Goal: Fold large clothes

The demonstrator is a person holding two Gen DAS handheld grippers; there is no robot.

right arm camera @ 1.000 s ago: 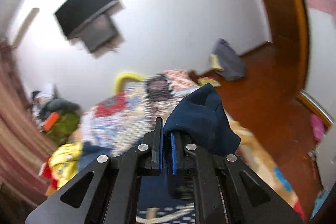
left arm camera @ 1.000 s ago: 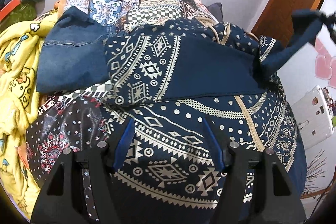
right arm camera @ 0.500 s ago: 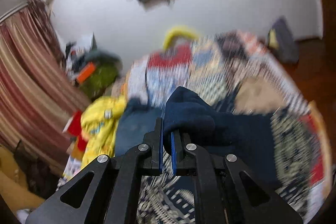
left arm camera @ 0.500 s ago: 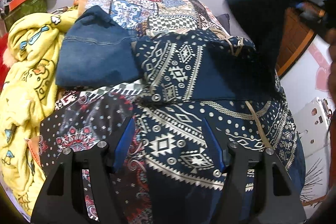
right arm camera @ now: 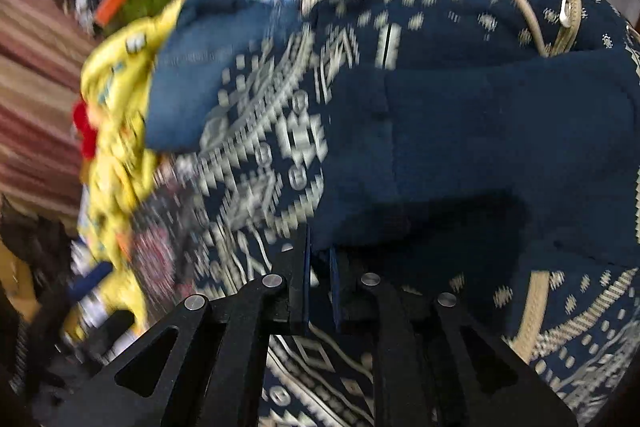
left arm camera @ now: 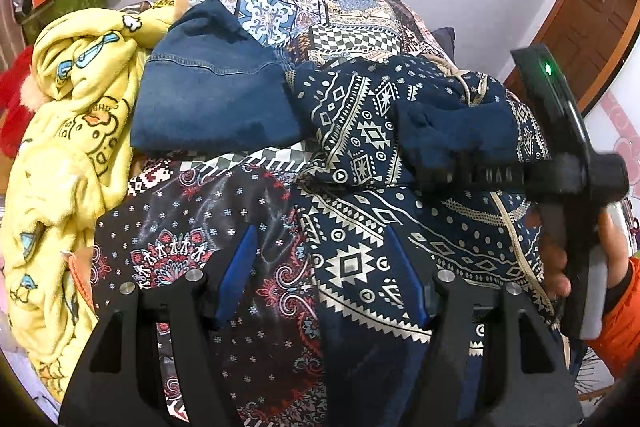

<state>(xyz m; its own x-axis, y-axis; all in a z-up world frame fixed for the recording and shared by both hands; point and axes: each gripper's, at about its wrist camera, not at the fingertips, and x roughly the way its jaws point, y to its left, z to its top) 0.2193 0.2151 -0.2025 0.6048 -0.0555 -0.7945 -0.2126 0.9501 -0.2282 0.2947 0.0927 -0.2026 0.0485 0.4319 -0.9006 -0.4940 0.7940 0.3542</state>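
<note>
The right hand-held gripper (right arm camera: 318,291), jaws just parting on the navy sleeve (left arm camera: 452,139), laid it across the patterned garment (left arm camera: 352,259) to fold it; the left hand-held gripper (left arm camera: 320,279) hung wide above the garment, empty.

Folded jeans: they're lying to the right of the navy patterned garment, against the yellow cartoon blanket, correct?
Not quite. The left wrist view shows the folded jeans lying to the left of the navy patterned garment, not the right. They do sit against the yellow cartoon blanket.
</note>
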